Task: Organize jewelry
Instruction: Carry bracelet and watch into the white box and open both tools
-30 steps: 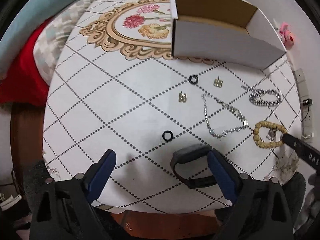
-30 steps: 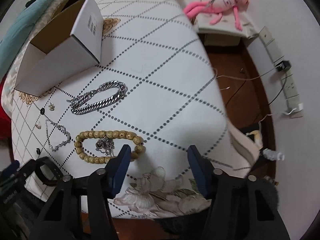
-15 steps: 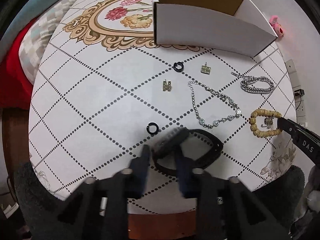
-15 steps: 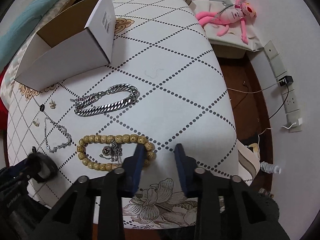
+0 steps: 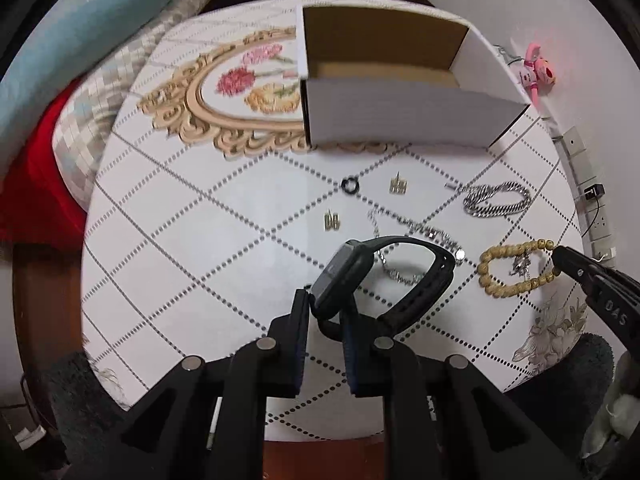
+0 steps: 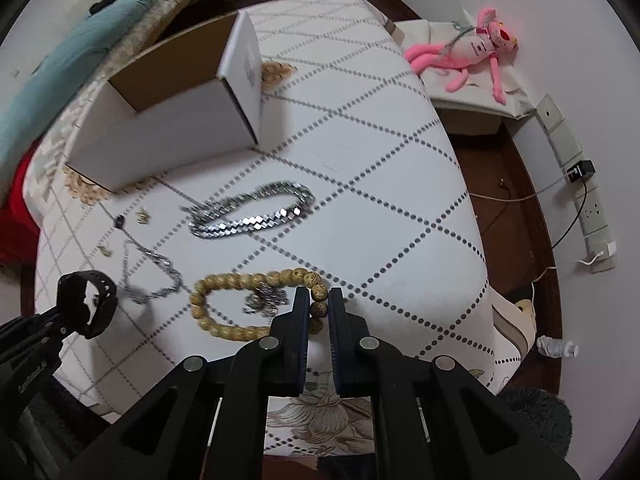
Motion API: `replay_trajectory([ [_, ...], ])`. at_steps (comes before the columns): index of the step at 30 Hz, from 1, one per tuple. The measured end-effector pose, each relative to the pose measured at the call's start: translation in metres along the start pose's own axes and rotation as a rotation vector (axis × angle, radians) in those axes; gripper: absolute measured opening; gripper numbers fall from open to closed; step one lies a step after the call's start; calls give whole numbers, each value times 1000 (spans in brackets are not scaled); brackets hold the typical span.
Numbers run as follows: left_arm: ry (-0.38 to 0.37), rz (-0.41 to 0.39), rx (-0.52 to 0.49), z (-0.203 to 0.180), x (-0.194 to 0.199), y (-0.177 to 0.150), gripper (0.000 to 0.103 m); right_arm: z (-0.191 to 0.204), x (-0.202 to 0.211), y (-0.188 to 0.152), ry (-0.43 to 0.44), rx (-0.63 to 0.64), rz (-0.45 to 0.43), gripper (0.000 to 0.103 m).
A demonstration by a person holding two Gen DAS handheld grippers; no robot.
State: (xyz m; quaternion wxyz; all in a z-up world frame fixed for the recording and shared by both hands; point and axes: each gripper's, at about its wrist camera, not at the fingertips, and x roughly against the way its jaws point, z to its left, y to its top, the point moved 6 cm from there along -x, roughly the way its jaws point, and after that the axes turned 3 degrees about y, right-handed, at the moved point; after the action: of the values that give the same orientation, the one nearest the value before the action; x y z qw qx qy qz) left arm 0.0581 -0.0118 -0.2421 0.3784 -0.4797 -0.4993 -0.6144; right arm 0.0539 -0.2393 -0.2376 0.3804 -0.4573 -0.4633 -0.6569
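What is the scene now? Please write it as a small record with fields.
surface: patterned table
left gripper: jaws closing on black watch, lifted
right gripper: jaws closing on wooden bead bracelet
box: open, white
loose items: heavy silver chain, thin silver chain, black ring, gold earrings

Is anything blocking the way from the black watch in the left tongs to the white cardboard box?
Nothing tall does. Between the black watch and the white cardboard box, only flat pieces lie on the table: a thin silver chain and small gold earrings.
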Motion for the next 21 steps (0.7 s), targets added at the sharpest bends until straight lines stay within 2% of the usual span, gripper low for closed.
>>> replay_trajectory([
  [6, -23, -49, 4, 2, 27, 19, 12, 15, 32, 10, 36, 24, -82, 9],
  [7, -26, -55, 5, 1, 29, 27, 12, 18, 38, 12, 45, 28, -98, 9],
  [8, -29, -60, 7, -10, 33, 49, 12, 19, 43, 15, 53, 30, -108, 9],
  [9, -37, -69, 12, -11, 38, 52, 12, 21, 49, 18, 60, 39, -121, 9],
  [21, -85, -160, 32, -16, 68, 133, 12, 53, 124, 91, 142, 116, -290, 9],
])
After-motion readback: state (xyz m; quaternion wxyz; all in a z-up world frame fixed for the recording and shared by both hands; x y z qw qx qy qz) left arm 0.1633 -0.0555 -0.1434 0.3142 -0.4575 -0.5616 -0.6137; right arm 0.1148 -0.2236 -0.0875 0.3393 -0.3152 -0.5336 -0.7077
